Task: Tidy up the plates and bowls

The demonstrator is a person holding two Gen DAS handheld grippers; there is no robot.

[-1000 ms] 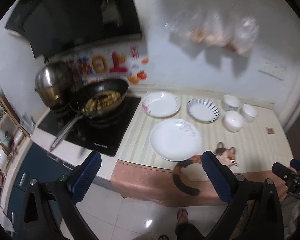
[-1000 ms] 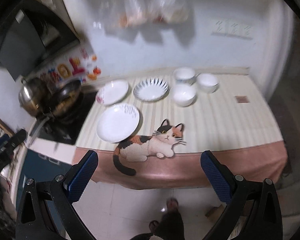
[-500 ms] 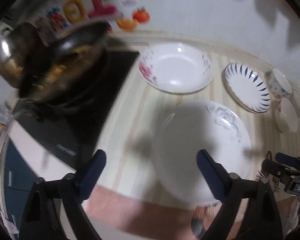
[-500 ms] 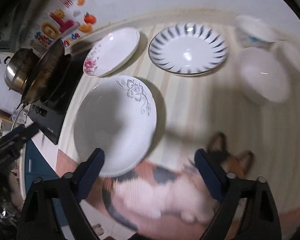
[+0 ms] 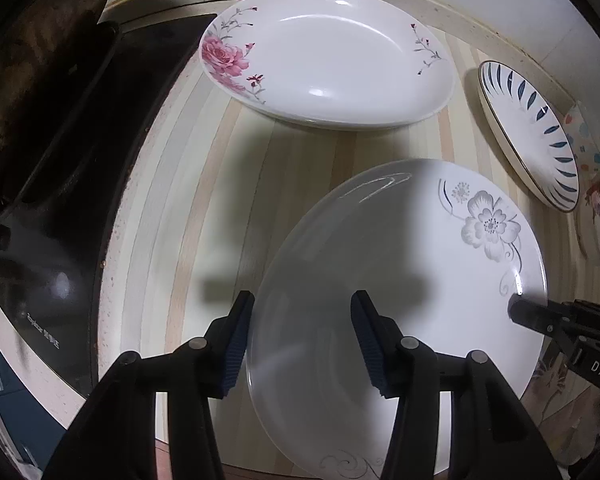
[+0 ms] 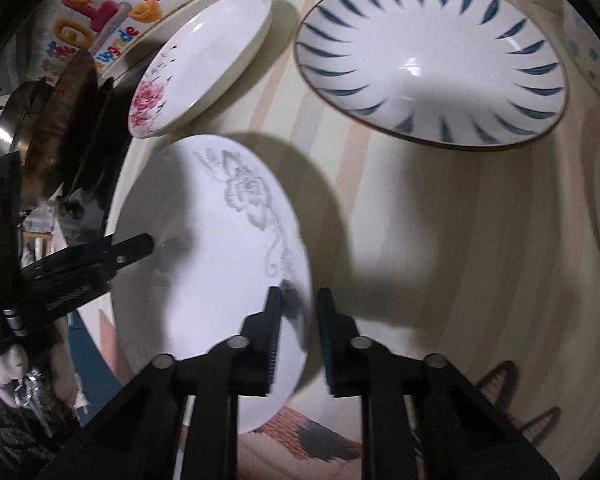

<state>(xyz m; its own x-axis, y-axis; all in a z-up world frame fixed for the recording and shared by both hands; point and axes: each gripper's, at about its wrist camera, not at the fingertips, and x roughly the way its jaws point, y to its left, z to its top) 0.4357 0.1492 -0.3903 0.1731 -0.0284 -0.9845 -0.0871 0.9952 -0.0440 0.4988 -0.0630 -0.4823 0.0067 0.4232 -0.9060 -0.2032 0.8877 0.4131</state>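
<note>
Both tools straddle opposite rims of the grey-flowered plate [image 5: 400, 280] near the table's front edge, left tool [image 5: 300, 336] half open, right tool [image 6: 298, 332] narrowed, apparently for a balanced 2-sided lift.

Left gripper [image 5: 302, 336]: low, angled downward, jaws parted, one finger each side of plate [image 5: 400, 312] rim. Right gripper [image 6: 298, 336]: low, jaws narrowly parted, rim straddled at opposite edge.
</note>
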